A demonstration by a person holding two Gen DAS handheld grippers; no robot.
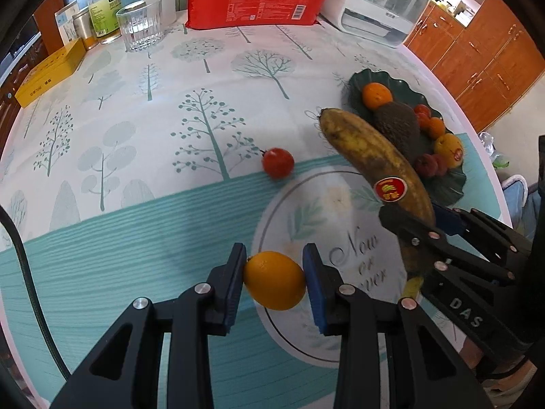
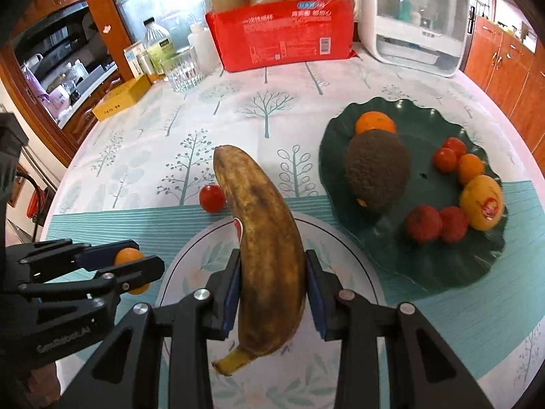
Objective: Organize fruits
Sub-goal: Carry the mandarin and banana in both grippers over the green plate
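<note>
My left gripper is shut on a small orange citrus fruit, held above the tablecloth; it also shows in the right wrist view. My right gripper is shut on a brown-spotted banana with a red sticker, tip pointing away; the banana shows in the left wrist view. A dark green leaf-shaped plate at the right holds an avocado, an orange, several small tomatoes and other fruits. A red cherry tomato lies loose on the table left of the banana.
At the back stand a red pack of paper cups, a white appliance, a glass, bottles and a yellow box. Wooden cabinets are to the right of the round table.
</note>
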